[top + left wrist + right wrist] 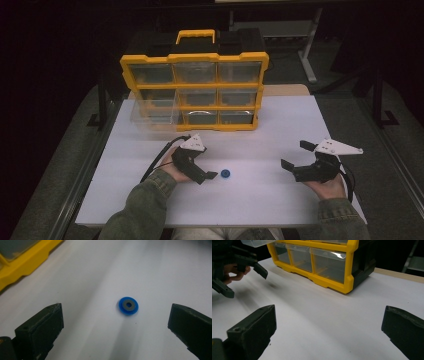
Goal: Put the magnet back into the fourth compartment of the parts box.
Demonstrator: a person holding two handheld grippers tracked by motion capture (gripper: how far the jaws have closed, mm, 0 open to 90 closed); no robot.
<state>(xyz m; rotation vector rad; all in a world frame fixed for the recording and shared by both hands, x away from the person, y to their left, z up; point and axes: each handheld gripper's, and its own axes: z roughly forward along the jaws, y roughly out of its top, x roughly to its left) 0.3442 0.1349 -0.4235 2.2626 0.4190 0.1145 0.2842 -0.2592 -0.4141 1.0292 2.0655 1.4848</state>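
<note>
White worktop [280, 125], dark room. Blue washer [225, 174] lies flat mid-worktop toward the near edge, just off the left hand-held gripper [116, 322], jaws wide, empty. Right hand-held gripper [296, 156] also wide, empty. Risk: thin disc skids or flips when pinched.

One blue washer [225, 174] lies on one white table [260, 195]. One yellow drawer organizer [194, 90] holds nine clear drawers, three rows of three; one drawer [154, 111] stands pulled out. Two grippers: left gripper [212, 175], right gripper [295, 155].

Dim room, perhaps grey floor [395, 165]
</note>
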